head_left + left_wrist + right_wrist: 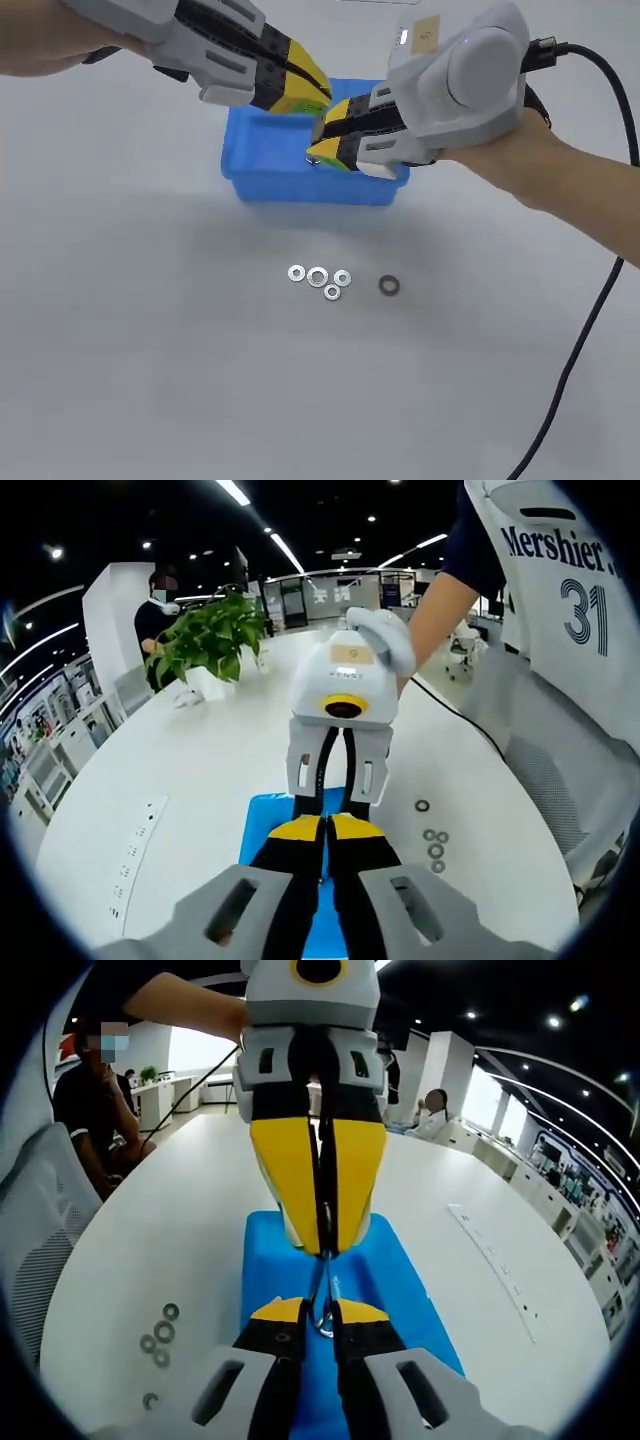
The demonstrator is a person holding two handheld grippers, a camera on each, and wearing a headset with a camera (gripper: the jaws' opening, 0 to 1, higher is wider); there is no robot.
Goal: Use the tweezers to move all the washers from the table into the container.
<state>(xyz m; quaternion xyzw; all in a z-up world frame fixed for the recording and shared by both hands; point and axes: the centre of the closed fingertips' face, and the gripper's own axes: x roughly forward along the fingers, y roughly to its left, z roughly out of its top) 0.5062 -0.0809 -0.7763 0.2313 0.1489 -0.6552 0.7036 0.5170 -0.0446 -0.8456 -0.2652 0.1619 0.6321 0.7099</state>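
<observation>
Both hands reach in over blue container (300, 188), grippers tip to tip above it; right gripper (328, 138) comes in level, jaws narrow on tweezers (322, 1295); left gripper (318, 88) angled down, jaws pressed together; washers (318, 277) on table (150, 350) nr container's front.

White table (130, 350) carrying a blue container (300, 188), four silver washers (318, 277) lying clustered on the person's side of it, one darker washer (389, 286) lying near them, a potted plant (210, 635) standing farther off
</observation>
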